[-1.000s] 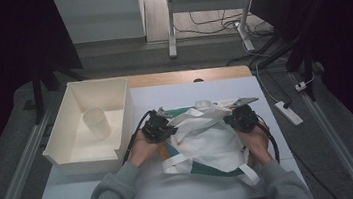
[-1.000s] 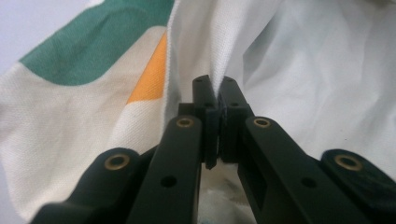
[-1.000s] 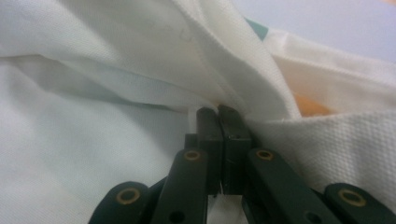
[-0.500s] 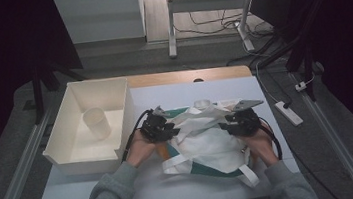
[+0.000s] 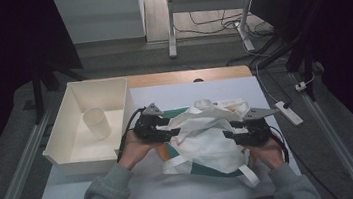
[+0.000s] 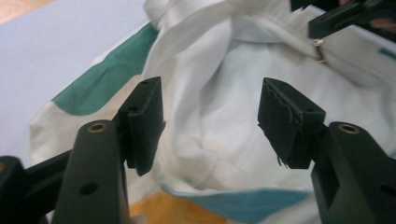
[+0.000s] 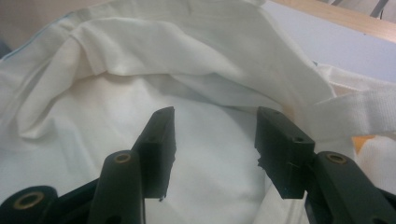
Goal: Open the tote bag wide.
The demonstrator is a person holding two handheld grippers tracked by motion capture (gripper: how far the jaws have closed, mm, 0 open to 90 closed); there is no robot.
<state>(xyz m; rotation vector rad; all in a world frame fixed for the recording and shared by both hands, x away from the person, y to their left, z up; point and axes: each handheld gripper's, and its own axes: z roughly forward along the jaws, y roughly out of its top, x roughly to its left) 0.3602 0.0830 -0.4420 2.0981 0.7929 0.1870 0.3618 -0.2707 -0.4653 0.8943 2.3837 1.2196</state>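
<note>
Both forearms enter from bottom of frame, hands centre. Left gripper [image 5: 168,129] at centre-left, right gripper [image 5: 232,130] at centre-right, tips facing inward. Jaws on both just been opening, nothing clamped betw. them.

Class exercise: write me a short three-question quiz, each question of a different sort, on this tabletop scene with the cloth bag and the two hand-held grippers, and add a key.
1. True or false: the left gripper is clamped shut on the cloth bag.
2. Multiple choice: where does the white cup stand? A) on the bag B) in the white bin C) on the floor
3. Fill in: in the right gripper view, the right gripper has its jaws apart, with white ___ behind the gap.

Key
1. False: its jaws have just been opening and stand apart, with no fold pinched between them.
2. B
3. Cloth. These jaws too have just been opening.
</note>
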